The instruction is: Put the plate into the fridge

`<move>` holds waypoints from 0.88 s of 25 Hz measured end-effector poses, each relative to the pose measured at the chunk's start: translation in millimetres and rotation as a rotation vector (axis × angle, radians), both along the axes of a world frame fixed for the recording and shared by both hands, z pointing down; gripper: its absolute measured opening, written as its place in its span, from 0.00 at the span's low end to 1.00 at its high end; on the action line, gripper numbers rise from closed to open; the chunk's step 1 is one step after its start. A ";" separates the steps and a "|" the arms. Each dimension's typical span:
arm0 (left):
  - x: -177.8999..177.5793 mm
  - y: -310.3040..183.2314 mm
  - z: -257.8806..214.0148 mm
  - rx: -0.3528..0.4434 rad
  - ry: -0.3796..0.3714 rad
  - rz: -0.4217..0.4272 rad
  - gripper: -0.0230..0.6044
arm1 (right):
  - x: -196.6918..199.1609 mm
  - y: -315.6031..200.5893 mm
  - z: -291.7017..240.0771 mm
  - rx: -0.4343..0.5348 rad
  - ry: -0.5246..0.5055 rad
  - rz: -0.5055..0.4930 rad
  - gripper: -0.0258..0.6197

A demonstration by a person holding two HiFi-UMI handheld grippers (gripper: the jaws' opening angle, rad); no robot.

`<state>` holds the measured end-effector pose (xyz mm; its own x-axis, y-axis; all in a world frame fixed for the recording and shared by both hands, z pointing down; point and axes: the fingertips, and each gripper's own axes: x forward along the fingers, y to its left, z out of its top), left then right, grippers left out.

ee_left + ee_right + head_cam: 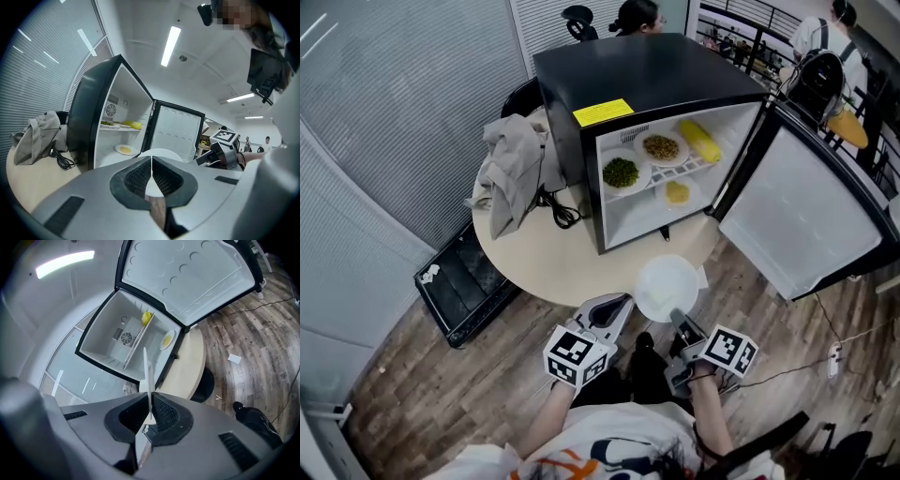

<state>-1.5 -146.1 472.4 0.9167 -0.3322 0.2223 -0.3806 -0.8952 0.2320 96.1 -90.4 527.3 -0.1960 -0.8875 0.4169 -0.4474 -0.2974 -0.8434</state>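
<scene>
A black mini fridge (619, 84) stands on the round table (553, 262) with its door (802, 216) swung open to the right. Its upper shelf carries a plate of greens (622, 172), another filled plate and a corn cob; a small plate of yellow food (677, 193) lies below. My right gripper (677, 319) is shut on the near rim of an empty white plate (667, 288), held over the table's front edge. In the right gripper view the plate (146, 376) shows edge-on between the jaws (149, 416). My left gripper (623, 302) is shut and empty just left of the plate (164, 152).
A grey cloth bag (514, 169) and a black cable (561, 211) lie on the table left of the fridge. A black flat case (464, 281) sits on the wooden floor at the left. A white power strip (834, 356) lies on the floor at the right.
</scene>
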 end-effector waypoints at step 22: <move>41.9 -68.2 15.1 -0.034 -0.048 -0.112 0.05 | 36.8 -91.0 18.6 -0.057 -0.022 -0.159 0.08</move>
<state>40.4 -214.3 487.5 0.8625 -0.4232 0.2776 -0.4889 -0.8385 0.2406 132.9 -181.4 546.0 -0.3421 -0.8198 0.4593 -0.4741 -0.2714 -0.8376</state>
